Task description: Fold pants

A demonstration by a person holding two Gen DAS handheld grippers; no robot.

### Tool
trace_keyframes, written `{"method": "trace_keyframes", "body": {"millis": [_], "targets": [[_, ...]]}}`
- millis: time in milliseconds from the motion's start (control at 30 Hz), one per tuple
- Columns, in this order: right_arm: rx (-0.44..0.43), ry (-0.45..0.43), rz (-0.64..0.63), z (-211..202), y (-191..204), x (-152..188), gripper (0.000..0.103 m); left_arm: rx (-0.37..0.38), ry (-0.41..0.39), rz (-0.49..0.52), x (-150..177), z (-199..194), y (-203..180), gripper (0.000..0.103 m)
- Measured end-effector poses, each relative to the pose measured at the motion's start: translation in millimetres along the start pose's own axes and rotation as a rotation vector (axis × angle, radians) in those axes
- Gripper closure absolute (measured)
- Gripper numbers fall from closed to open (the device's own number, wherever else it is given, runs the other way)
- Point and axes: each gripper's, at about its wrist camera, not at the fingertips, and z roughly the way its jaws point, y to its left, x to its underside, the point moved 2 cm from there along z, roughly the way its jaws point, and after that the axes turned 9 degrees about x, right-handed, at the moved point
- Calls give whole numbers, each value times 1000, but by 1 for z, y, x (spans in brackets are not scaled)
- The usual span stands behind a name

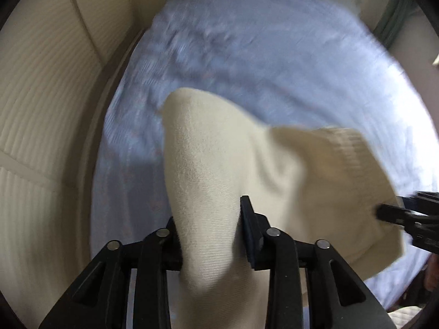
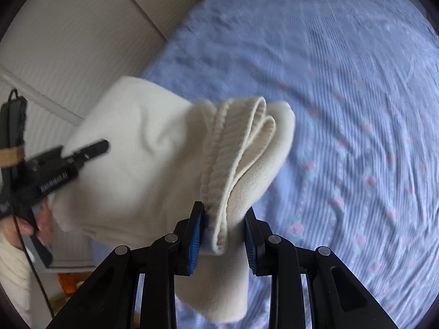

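The cream pants (image 1: 219, 170) hang in the air above the bed, held by both grippers. My left gripper (image 1: 210, 219) is shut on a bunched part of the cloth. My right gripper (image 2: 225, 219) is shut on the ribbed waistband (image 2: 233, 150), which is folded over in layers. In the left wrist view the right gripper (image 1: 389, 213) shows at the right edge of the cloth. In the right wrist view the left gripper (image 2: 93, 148) shows at the left, against the cloth. Both views are blurred by motion.
A blue bedspread (image 2: 343, 96) with small pink flowers covers the bed below. A cream padded headboard or wall panel (image 1: 46, 87) runs along the left. A green cloth (image 1: 392, 19) lies at the far right corner.
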Motion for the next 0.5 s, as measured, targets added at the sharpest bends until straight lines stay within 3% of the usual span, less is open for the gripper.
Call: {"method": "trace_keyframes", "body": {"millis": [100, 167, 200, 300, 433, 500], "targets": [[18, 94, 54, 27, -13, 16, 73, -77, 129, -91, 17, 31, 26, 64], [42, 111, 66, 32, -21, 24, 70, -179, 132, -95, 30, 31, 36, 62], [56, 112, 74, 32, -26, 26, 66, -241, 118, -85, 37, 25, 39, 54], [122, 114, 82, 27, -41, 32, 60, -227, 83, -87, 50, 7, 36, 46], [141, 86, 48, -4, -57, 48, 57, -216, 24, 10, 71, -28, -1, 38], [134, 51, 39, -25, -66, 55, 46, -191, -10, 34, 83, -47, -25, 34]]}}
